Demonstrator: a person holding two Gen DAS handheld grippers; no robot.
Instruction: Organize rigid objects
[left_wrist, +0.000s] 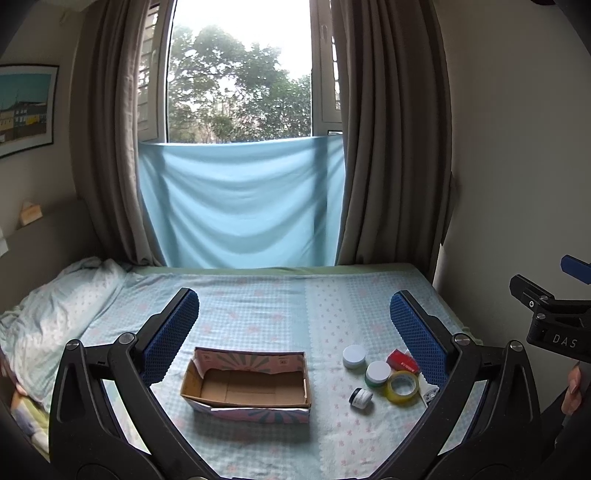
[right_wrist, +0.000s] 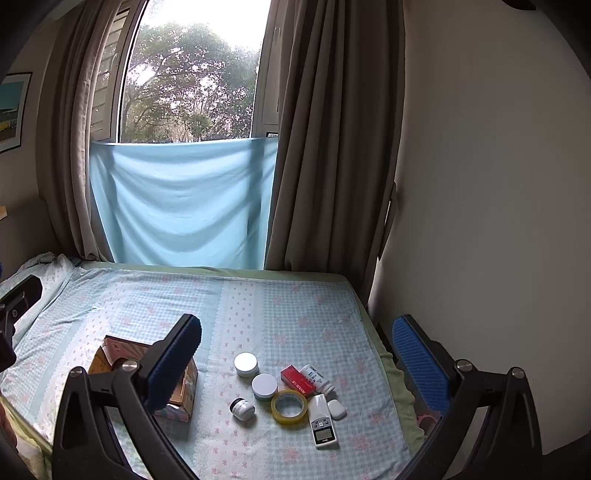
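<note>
Jaws of both grippers spread wide, nothing held. Left gripper (left_wrist: 294, 314) hangs above the bed (left_wrist: 266, 295), over the cardboard box (left_wrist: 246, 384), which sits open-topped and bare inside on the checked sheet. Right gripper (right_wrist: 297, 332) hangs above the loose items, right of the box: two white-lidded jars (right_wrist: 246, 364) (right_wrist: 264, 386), small black-and-white jar (right_wrist: 242, 408), yellow tape roll (right_wrist: 290, 406) touching the nearer jar, red carton (right_wrist: 297, 378), white bottle (right_wrist: 317, 377), white handheld device with screen (right_wrist: 321, 421), small white case (right_wrist: 336, 409). All items outside box.
</note>
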